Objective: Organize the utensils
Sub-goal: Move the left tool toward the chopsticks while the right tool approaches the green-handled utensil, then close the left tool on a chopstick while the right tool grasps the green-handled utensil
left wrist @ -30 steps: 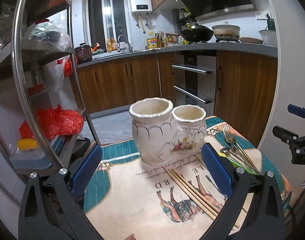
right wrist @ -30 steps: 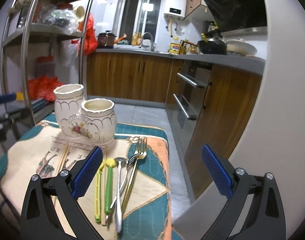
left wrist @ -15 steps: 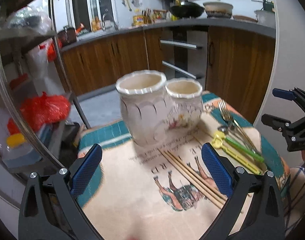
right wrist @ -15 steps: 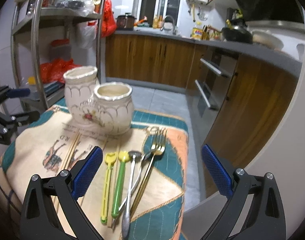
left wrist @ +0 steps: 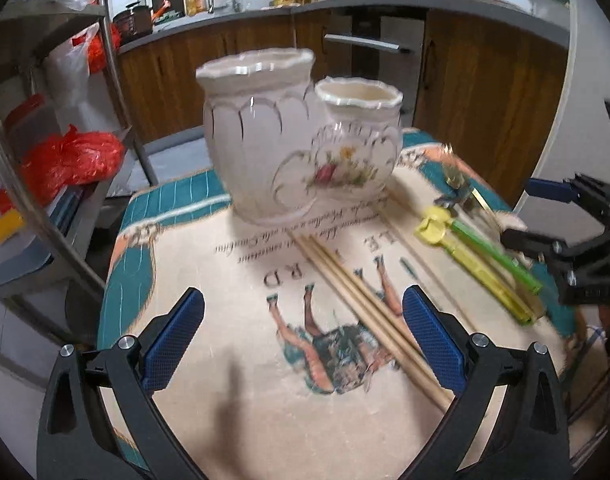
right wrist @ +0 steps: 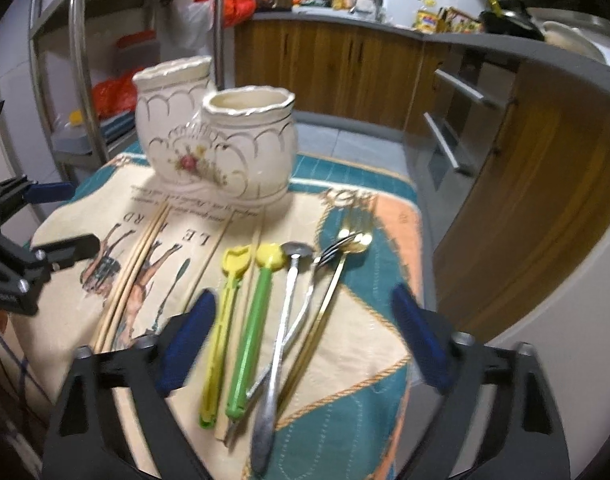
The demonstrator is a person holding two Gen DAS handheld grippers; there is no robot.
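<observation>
A cream ceramic double-pot holder [left wrist: 301, 148] [right wrist: 217, 144] stands at the far side of a small cloth-covered table [left wrist: 233, 380]. Wooden chopsticks [left wrist: 365, 304] [right wrist: 133, 276] lie in front of it. A yellow spoon [right wrist: 223, 320], a green spoon [right wrist: 255, 324], a silver spoon [right wrist: 281, 340], a silver fork [right wrist: 305, 312] and a gold fork [right wrist: 325, 312] lie side by side on the right. My left gripper [left wrist: 303, 338] is open above the chopsticks. My right gripper [right wrist: 303, 344] is open above the spoons and forks. Both are empty.
A metal shelf rack [left wrist: 45, 184] with red bags stands left of the table. Wooden kitchen cabinets [right wrist: 345, 64] and an oven [right wrist: 457, 128] lie beyond. The table's right edge [right wrist: 413, 280] drops to the floor beside a curved white wall.
Both grippers have tilted down and moved closer to the table. The left one now hangs over the chopsticks, the right one over the spoons and forks. Both stay open.
</observation>
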